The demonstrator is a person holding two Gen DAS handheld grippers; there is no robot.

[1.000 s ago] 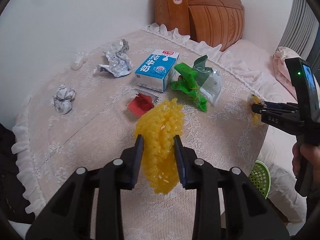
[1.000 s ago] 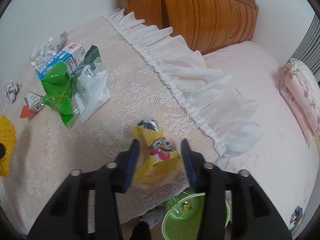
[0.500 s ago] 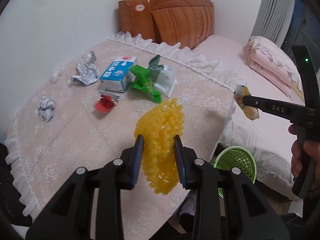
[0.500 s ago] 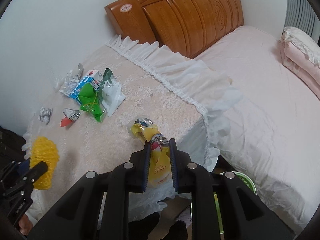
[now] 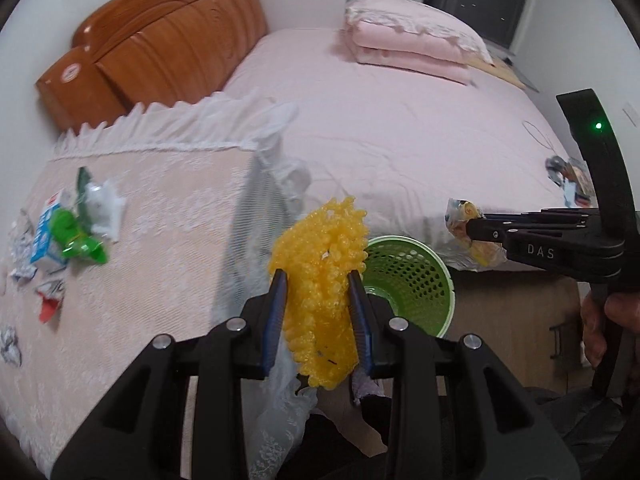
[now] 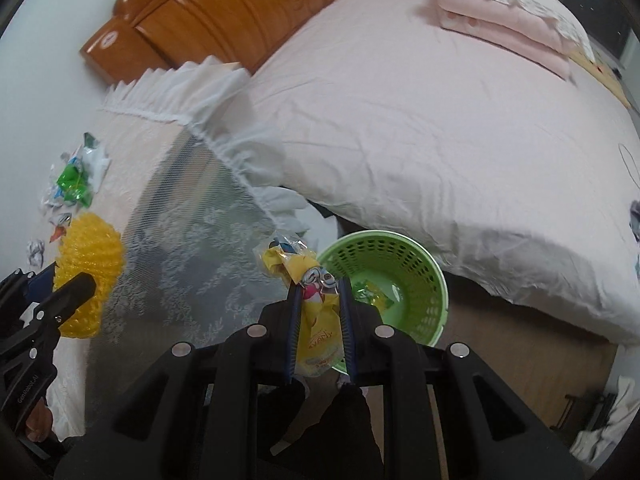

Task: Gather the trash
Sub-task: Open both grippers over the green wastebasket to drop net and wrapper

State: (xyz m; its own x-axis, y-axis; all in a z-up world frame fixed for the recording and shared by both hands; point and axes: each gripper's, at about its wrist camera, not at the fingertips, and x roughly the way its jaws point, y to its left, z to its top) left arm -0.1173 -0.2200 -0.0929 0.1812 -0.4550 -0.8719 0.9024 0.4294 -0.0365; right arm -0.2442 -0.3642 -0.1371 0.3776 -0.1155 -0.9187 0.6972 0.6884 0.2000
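The left gripper has its fingers clamped on a yellow bubbly wad. The right gripper pinches a yellow snack wrapper with a cartoon face; its lettering is too blurred to read. Both are held over the green basket on the floor, which has green scraps inside. "DAS" is printed on the right gripper's side. Farther off on the lace-covered table lie a blue milk carton, its print illegible, and a green wrapper.
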